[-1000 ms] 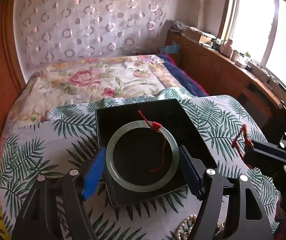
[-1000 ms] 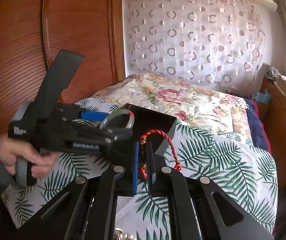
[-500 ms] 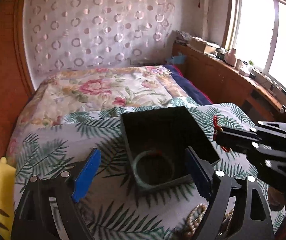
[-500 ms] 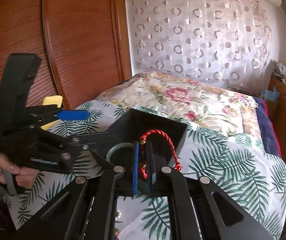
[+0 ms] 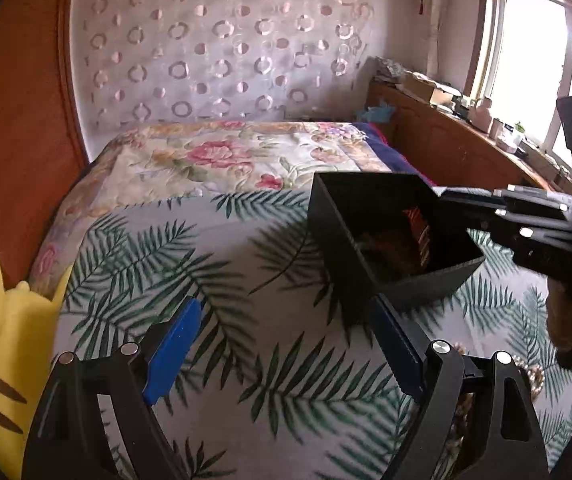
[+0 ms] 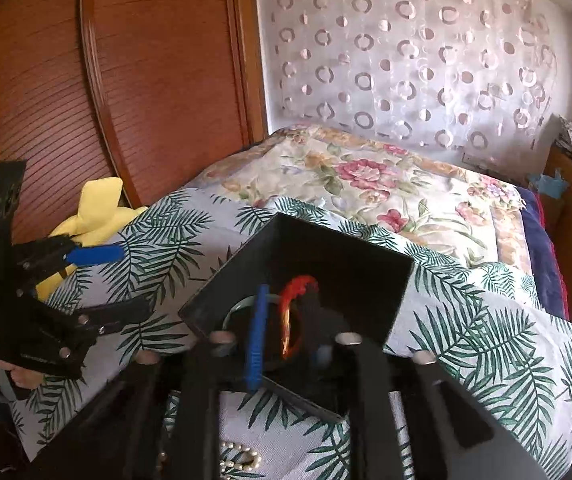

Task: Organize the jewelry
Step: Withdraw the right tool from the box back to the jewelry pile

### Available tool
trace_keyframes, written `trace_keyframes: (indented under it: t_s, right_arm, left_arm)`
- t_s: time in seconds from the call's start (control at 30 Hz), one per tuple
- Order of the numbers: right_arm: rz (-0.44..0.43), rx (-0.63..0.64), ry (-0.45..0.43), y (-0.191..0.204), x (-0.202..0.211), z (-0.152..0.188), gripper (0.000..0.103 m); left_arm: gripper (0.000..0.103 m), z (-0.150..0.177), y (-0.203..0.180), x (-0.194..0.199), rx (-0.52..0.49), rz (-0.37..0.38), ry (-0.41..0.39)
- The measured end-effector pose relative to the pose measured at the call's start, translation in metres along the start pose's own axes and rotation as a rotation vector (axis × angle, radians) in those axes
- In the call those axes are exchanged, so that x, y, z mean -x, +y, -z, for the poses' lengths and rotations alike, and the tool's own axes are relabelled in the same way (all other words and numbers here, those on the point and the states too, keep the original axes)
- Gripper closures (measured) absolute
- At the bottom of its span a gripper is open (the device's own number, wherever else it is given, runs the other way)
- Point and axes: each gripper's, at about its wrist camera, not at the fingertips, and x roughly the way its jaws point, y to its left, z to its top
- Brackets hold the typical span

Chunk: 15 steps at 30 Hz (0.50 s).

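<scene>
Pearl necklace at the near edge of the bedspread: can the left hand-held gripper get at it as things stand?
Probably yes. The left hand-held gripper is open and empty, and the pearl necklace lies uncovered on the bedspread, outside the black box. The right hand-held gripper, its jaws opening over the box, sits close and may crowd it.

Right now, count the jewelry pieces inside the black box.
2: a green bangle on the floor of the black box and a red cord bracelet between the right claw's opening fingers. Others may be hidden.

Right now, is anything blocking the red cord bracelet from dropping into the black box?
Nothing visible does. The right tool is opening inside the black box, and the red cord bracelet hangs between its fingers above the jade bangle.
</scene>
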Motion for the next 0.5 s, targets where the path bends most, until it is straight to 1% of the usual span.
trace_keyframes:
  t_s: [0.13, 0.27, 0.33, 0.5]
  right_arm:
    - [0.013, 0.009, -0.009, 0.000, 0.010, 0.004, 0.068]
    - [0.024, 0.003, -0.018, 0.001, 0.031, 0.019, 0.068]
    - [0.041, 0.009, -0.016, 0.003, 0.044, 0.033, 0.068]
    - [0.046, 0.002, 0.004, 0.006, 0.066, 0.069, 0.068]
  left_arm:
    - [0.021, 0.011, 0.001, 0.002, 0.009, 0.008, 0.007]
    - [0.021, 0.024, -0.003, 0.009, -0.004, 0.008, -0.001]
    - [0.021, 0.030, -0.005, 0.014, -0.009, 0.013, -0.005]
    - [0.021, 0.042, -0.014, 0.026, -0.021, 0.028, -0.013]
